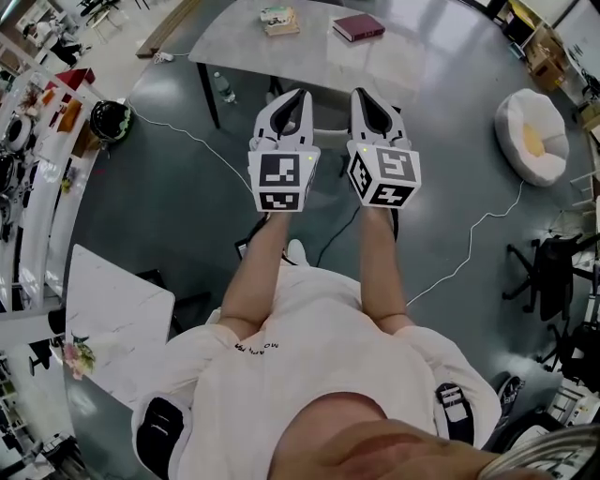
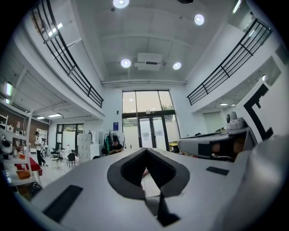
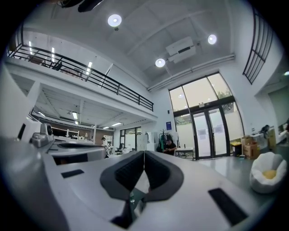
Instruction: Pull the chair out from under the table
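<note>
My left gripper (image 1: 302,95) is fully closed. In the left gripper view its two dark pads meet at the tips (image 2: 145,150), with only the loop-shaped gap behind them, and nothing is clamped there. My right gripper (image 1: 360,94) is in the same condition, tips together (image 3: 144,154) and nothing held.

Both point level, side by side, towards the near edge of the grey table (image 1: 244,47). The chair (image 1: 324,116) is tucked under that edge. Only a pale part of it shows between my two grippers, just ahead of the tips. No view shows either gripper in contact with it.

On the tabletop lie a green-covered book (image 1: 279,21) and a maroon book (image 1: 358,26), well apart from both grippers.
</note>
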The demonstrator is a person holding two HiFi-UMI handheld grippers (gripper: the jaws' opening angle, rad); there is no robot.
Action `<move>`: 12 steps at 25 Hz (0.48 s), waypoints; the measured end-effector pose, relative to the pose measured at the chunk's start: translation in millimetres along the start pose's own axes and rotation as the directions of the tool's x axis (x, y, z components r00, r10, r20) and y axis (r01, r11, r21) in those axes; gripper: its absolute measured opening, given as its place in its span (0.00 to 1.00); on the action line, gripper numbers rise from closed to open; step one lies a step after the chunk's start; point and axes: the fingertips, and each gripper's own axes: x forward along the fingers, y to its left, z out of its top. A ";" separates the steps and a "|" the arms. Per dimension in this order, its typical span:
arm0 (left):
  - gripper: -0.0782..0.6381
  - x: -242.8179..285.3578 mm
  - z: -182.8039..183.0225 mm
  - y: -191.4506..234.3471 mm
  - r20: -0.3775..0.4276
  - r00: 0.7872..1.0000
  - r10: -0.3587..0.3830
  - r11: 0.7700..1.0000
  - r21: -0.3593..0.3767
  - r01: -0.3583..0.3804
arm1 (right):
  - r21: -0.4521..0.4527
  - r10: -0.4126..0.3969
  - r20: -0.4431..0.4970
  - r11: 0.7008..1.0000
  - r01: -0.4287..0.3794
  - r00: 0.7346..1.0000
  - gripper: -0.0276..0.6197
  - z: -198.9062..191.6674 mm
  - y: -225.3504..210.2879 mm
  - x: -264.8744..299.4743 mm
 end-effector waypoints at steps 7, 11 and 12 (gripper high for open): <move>0.11 37.2 -15.2 28.6 -0.018 1.000 -0.021 1.000 -0.017 0.020 | -0.004 -0.021 -0.013 1.000 0.020 1.000 0.06 -8.8 -2.4 48.2; 0.11 52.2 -20.4 41.6 -0.026 0.999 -0.037 0.999 -0.022 0.036 | -0.007 -0.032 -0.026 0.999 0.032 0.999 0.06 -11.9 -3.5 66.8; 0.11 55.7 -21.4 43.9 -0.029 0.999 -0.042 0.999 -0.022 0.042 | -0.009 -0.035 -0.030 0.999 0.034 0.999 0.06 -12.4 -3.7 70.2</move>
